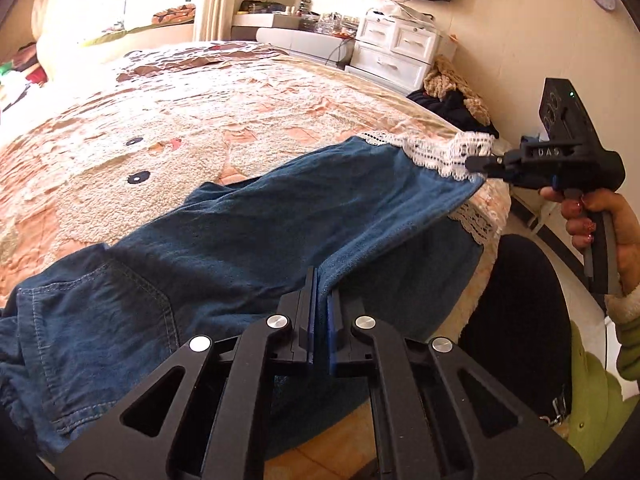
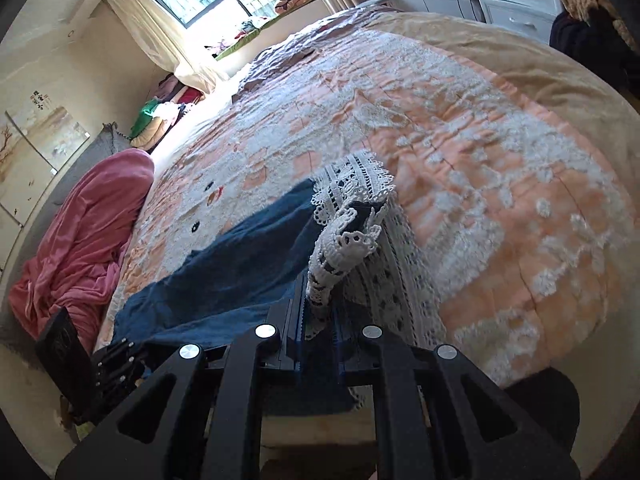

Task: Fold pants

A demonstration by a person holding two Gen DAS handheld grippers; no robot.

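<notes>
Garment: the pants (image 1: pixel 248 232) are laid along the near edge of the bed (image 1: pixel 224 120), waist end toward the left, cuffs toward the right, one side hanging over the edge.
Fabric: dark blue denim, soft and washed — it is judged limp, moderately heavy, and unlikely to slip once pinched.
Trim: the lace hem (image 1: pixel 436 152) is white openwork with scalloped edges; it is judged fragile and liable to snag or stretch if pulled alone.
Stitching: a back pocket (image 1: pixel 100 300) with pale double seams is seen at the waist end, where the cloth is thickest.
Left gripper (image 1: pixel 322 280): jaws are closed tight on a ridge of denim along the near leg edge.
Right gripper (image 2: pixel 320 292): jaws are narrow and clamped on the lace hem (image 2: pixel 348 236), a bunch of it raised off the bed.
Hold points: denim behind the lace, or a seam, is judged the safer purchase — the fold line will sag between the two grips unless kept taut.
Bed cover: a quilted peach-and-white spread, textured enough that dragging is expected to catch.
</notes>
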